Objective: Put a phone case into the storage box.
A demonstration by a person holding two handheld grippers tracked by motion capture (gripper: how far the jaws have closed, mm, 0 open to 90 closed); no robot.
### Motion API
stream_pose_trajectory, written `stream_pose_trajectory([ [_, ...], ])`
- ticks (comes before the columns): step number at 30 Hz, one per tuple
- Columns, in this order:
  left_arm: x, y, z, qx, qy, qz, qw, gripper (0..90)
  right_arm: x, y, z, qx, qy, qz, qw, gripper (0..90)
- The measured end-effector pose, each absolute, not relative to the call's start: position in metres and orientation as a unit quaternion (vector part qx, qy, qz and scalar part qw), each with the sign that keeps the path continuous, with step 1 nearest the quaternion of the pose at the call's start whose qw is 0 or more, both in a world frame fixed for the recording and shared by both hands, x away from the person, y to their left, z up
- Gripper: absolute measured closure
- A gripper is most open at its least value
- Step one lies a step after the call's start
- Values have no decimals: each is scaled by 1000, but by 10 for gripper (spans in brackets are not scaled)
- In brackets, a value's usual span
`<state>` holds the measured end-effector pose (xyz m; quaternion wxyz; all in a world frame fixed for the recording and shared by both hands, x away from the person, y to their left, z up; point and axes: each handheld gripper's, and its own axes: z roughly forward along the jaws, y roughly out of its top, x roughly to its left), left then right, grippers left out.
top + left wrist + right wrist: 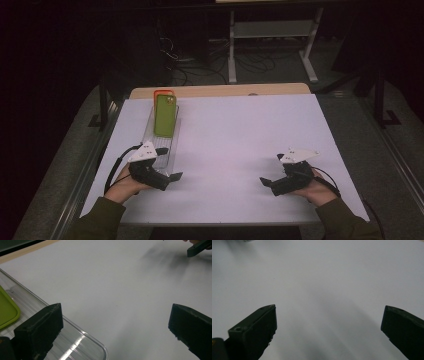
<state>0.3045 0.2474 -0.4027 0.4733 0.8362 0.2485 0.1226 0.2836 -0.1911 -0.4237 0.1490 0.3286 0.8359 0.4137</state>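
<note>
step: we are getting ready | left tongs (172,176) wide open, empty, by clear plastic tray (170,150) | green phone case (165,115) in tray | right tongs (265,181) wide open, empty | next: reach for case

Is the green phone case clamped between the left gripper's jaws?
No: the left gripper stands wide open over the white table, with the green phone case lying apart in the clear tray.
</note>
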Motion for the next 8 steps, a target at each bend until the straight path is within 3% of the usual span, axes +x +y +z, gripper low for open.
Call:
stream_pose_trajectory([
  [8,305,247,-403,836,249,121,474,0,284,-192,-423,324,837,414,152,0],
])
